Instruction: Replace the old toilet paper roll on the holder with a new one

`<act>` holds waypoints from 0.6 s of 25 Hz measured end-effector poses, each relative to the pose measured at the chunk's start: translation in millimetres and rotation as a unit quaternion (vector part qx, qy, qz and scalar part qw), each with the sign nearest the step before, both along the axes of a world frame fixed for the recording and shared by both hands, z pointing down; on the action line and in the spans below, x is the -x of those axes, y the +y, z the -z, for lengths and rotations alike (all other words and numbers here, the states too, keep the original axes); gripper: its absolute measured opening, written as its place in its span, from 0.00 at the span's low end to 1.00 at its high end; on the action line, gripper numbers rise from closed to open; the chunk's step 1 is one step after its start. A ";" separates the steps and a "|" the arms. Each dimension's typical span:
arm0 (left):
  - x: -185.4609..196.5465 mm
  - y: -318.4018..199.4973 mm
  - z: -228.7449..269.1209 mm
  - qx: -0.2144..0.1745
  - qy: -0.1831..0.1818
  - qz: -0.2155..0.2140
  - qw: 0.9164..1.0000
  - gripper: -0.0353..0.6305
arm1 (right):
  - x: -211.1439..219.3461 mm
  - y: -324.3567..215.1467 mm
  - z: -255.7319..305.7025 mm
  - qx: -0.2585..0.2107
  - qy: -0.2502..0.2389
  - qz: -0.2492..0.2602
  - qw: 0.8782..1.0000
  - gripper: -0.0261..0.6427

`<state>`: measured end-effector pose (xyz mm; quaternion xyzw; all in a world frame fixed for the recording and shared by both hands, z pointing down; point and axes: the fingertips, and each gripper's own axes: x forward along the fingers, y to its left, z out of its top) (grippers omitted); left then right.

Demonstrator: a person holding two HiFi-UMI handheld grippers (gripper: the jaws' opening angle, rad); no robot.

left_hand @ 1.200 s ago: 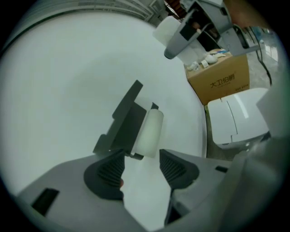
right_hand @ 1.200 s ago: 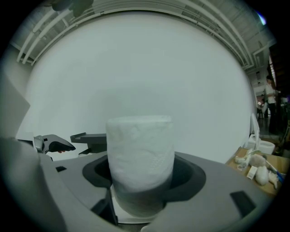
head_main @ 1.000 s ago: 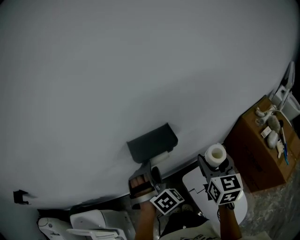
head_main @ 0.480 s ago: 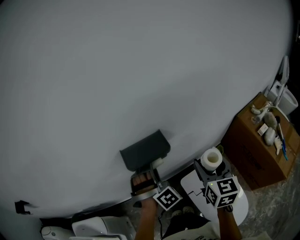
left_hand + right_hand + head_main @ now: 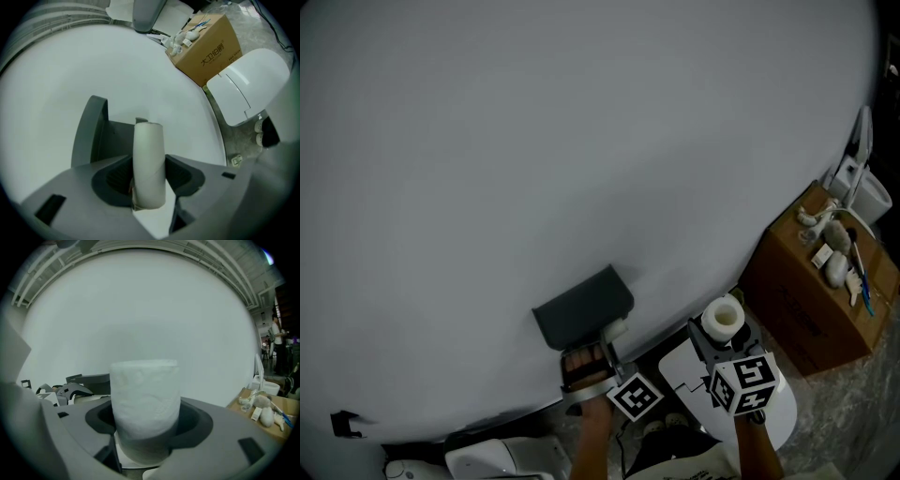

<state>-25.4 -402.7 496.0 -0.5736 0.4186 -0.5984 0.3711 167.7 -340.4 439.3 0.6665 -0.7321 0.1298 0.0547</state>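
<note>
A dark grey holder (image 5: pixel 581 315) hangs on the white wall, also seen in the left gripper view (image 5: pixel 93 133). The old roll (image 5: pixel 149 165), a thin pale tube, sticks out under the holder (image 5: pixel 617 329). My left gripper (image 5: pixel 592 349) reaches up to it, and its jaws are closing with the old roll between them, not visibly pressing. To the right, my right gripper (image 5: pixel 724 339) is shut on the new toilet paper roll (image 5: pixel 724 318), a full white roll standing upright between its jaws (image 5: pixel 146 401).
A brown cardboard box (image 5: pixel 811 305) with small items on top stands at the right by the wall. A white rounded lid (image 5: pixel 776 410) lies below my right gripper. White fixtures (image 5: pixel 492 459) sit at the bottom left, and a small black bracket (image 5: pixel 342 424) is on the wall.
My left gripper has moved in towards the holder, bringing the old roll between its jaws. The right gripper with the new roll has stayed about where it was.
</note>
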 end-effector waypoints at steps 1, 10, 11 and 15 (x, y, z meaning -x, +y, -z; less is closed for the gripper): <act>-3.5 -0.7 1.0 -0.005 -0.001 -0.005 1.000 0.36 | -1.7 -0.1 -0.2 0.000 0.000 -0.002 1.000 0.51; -32.5 -10.0 0.1 -0.010 0.004 -0.023 1.000 0.36 | -29.6 4.6 -1.1 0.003 0.004 -0.030 1.000 0.51; -36.9 -11.5 0.3 -0.012 0.005 -0.026 1.000 0.36 | -33.3 5.4 -1.4 0.004 0.004 -0.034 0.999 0.51; -56.3 -16.0 2.3 -0.024 0.009 -0.038 0.999 0.36 | -49.0 10.3 -1.9 0.005 0.006 -0.050 0.999 0.51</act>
